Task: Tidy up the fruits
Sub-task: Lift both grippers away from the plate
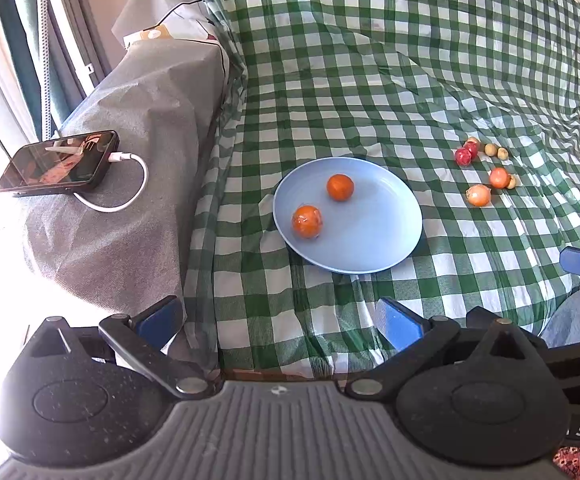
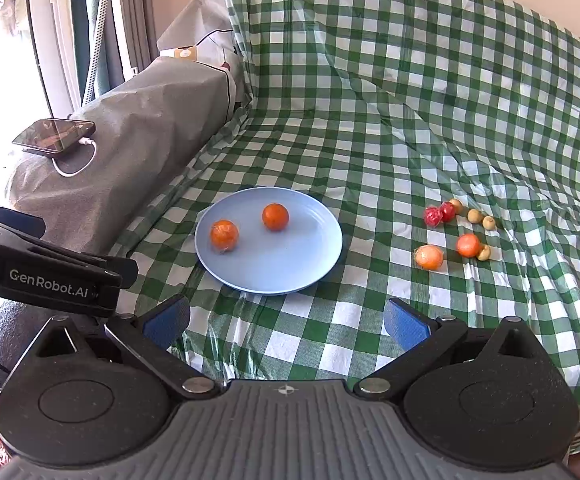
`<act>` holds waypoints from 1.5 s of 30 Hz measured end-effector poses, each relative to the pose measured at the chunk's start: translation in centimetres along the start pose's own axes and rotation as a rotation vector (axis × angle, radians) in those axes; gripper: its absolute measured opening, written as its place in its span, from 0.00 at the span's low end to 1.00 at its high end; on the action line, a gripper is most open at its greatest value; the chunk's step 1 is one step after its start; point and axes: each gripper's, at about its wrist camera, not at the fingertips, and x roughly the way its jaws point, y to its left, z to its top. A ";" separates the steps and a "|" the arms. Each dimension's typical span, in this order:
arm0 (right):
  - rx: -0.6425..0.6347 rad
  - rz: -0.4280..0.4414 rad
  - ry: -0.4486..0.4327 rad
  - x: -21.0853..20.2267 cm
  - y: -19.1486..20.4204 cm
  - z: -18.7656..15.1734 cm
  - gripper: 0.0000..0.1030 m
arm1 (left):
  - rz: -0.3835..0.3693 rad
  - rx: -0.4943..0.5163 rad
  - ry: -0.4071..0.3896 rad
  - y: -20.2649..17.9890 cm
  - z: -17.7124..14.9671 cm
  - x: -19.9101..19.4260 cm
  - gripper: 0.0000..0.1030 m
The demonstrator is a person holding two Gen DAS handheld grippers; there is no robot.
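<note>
Oranges sit on the blue plate: one at its left, one further back, apart. To the right on the checked cloth lie two more oranges, two red fruits touching, and several small tan fruits close by. Both the left hand-held gripper and right hand-held gripper hang released and empty near the plate. A phone rests on the grey armrest.

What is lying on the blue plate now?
Two orange fruits lie apart on the blue plate. The cloth under the plate is hidden.
</note>
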 end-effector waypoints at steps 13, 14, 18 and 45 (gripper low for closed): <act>-0.003 -0.001 0.011 0.3 0.1 0.0 0.99 | -0.002 -0.002 0.013 0.5 0.1 0.5 1.00; -0.003 0.000 0.013 0.3 0.1 0.0 0.99 | -0.001 -0.001 0.015 0.5 0.1 0.6 1.00; 0.000 0.004 0.020 0.6 0.0 0.0 0.99 | 0.003 0.000 0.023 0.5 0.2 0.9 1.00; 0.222 -0.113 0.011 3.2 -8.6 0.1 0.99 | -0.061 0.066 0.076 -5.2 6.9 5.2 1.00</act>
